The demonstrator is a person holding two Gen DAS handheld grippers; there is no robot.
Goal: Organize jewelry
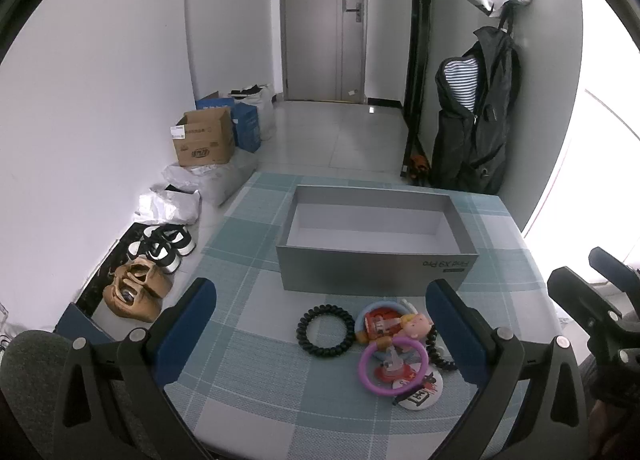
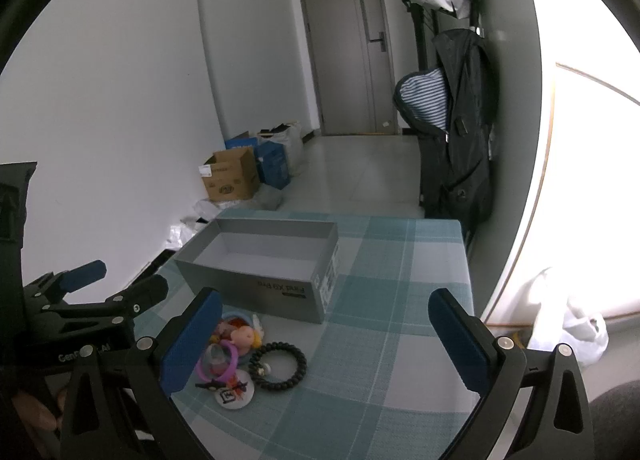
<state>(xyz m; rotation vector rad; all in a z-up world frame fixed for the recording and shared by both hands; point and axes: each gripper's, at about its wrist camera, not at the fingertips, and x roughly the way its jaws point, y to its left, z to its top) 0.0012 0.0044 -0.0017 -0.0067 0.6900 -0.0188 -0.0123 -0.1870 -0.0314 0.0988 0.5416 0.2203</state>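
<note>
A small heap of trinkets lies on the checked tablecloth in front of an open grey box (image 1: 372, 272) (image 2: 256, 292) with nothing showing inside it. The heap holds a black coiled ring (image 1: 325, 330) (image 2: 278, 366), a purple ring (image 1: 394, 366) (image 2: 218, 366), a doll-head charm (image 1: 416, 326) (image 2: 246, 336) and a round white badge (image 1: 420, 392) (image 2: 235, 392). My left gripper (image 1: 322, 292) (image 2: 120, 280) hovers open over the heap. To its right, my right gripper (image 2: 326, 298) (image 1: 592, 284) also stands open, holding nothing.
The table (image 1: 248, 340) ends close behind the box. On the floor at the left are shoes (image 1: 160, 248), cardboard boxes (image 1: 206, 136) and bags. A dark jacket (image 1: 476, 116) hangs on a rack at the right, and a white bag (image 2: 576, 332) lies below the table's right edge.
</note>
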